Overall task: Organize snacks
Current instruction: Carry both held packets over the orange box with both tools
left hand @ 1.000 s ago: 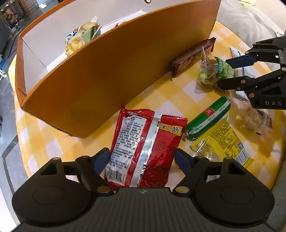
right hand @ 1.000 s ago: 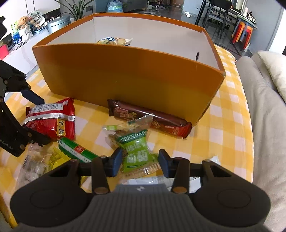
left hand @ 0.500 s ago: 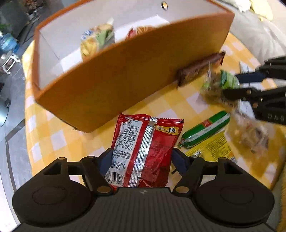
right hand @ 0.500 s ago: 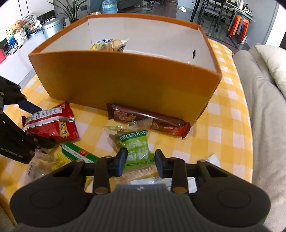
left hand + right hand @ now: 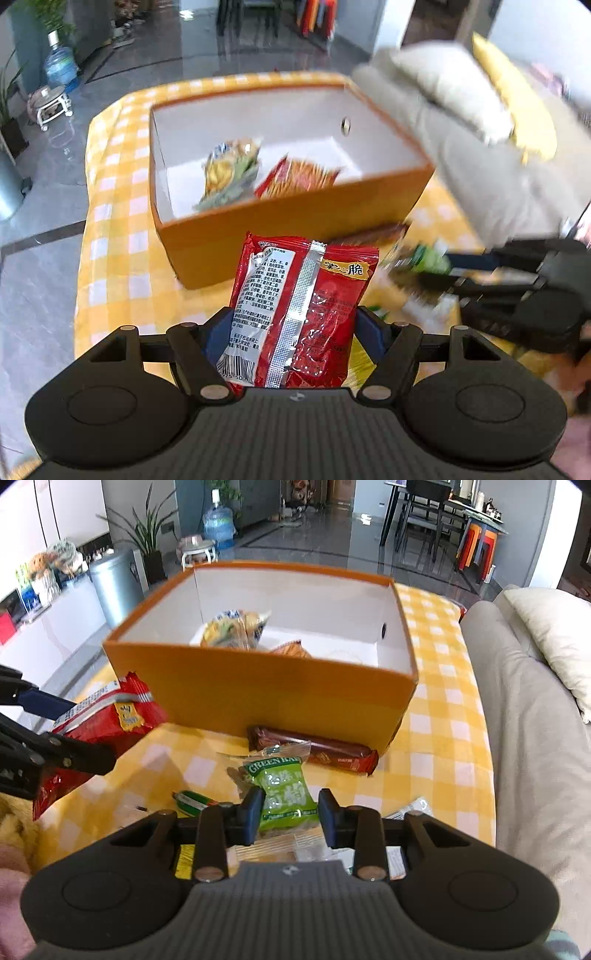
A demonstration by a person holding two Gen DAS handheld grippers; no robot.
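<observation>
A box (image 5: 266, 698) stands far on the table (image 5: 443, 746), with two snack bags (image 5: 236, 629) in it. A wrapped bar (image 5: 314, 751) lies against its near wall. Nearer, a packet (image 5: 284, 790) sits between the right gripper's (image 5: 291, 812) fingers. To the left, a large bag (image 5: 299, 317) sits in the left gripper (image 5: 295, 332). A sofa (image 5: 524, 709) runs along the right.

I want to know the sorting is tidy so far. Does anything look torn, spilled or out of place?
Nothing looks torn or spilled. The left gripper holds a red packet and the right gripper a green packet, both intact. A brown bar lies outside the orange box, against its wall, unsorted.
</observation>
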